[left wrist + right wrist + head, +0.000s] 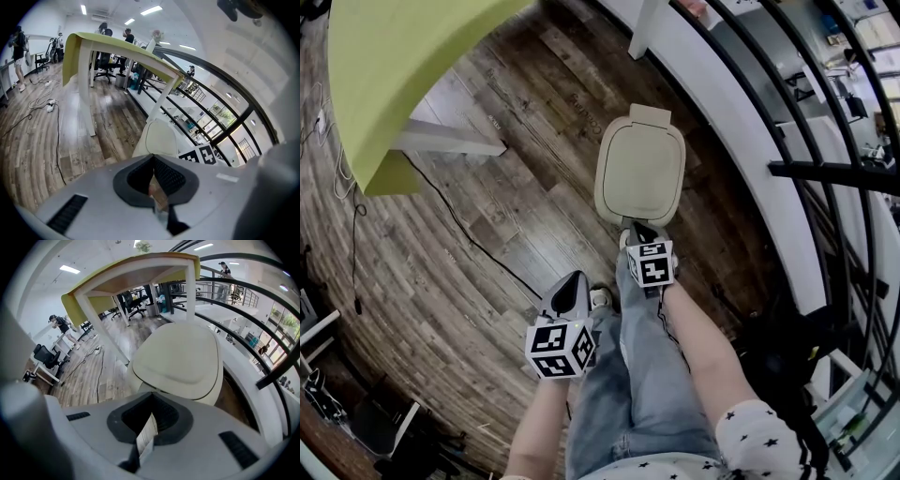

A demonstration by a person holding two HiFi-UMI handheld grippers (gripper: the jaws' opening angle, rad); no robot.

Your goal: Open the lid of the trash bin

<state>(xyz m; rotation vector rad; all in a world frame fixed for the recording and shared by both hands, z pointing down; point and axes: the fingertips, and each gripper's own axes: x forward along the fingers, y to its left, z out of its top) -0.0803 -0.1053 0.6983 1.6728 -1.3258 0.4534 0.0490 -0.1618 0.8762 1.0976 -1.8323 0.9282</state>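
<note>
The trash bin (pixel 639 173) is cream-coloured and stands on the wood floor with its lid down flat. In the head view my right gripper (pixel 638 229) is shut and empty, its tips just at the bin's near edge. My left gripper (pixel 571 281) is also shut and empty, lower left of the bin and apart from it. In the right gripper view the bin's lid (pixel 180 359) fills the middle, right beyond the right gripper (pixel 151 395). The left gripper view shows the bin (pixel 159 139) ahead of the left gripper (pixel 153 158), with the right gripper's marker cube (pixel 202 154) beside it.
A yellow-green table (pixel 403 66) with a white leg (pixel 450 141) stands to the left. A black cable (pixel 459 220) runs over the floor. A white ledge (pixel 741 122) and black railing (pixel 825 169) close off the right. The person's jeans legs (pixel 628 375) are below the bin.
</note>
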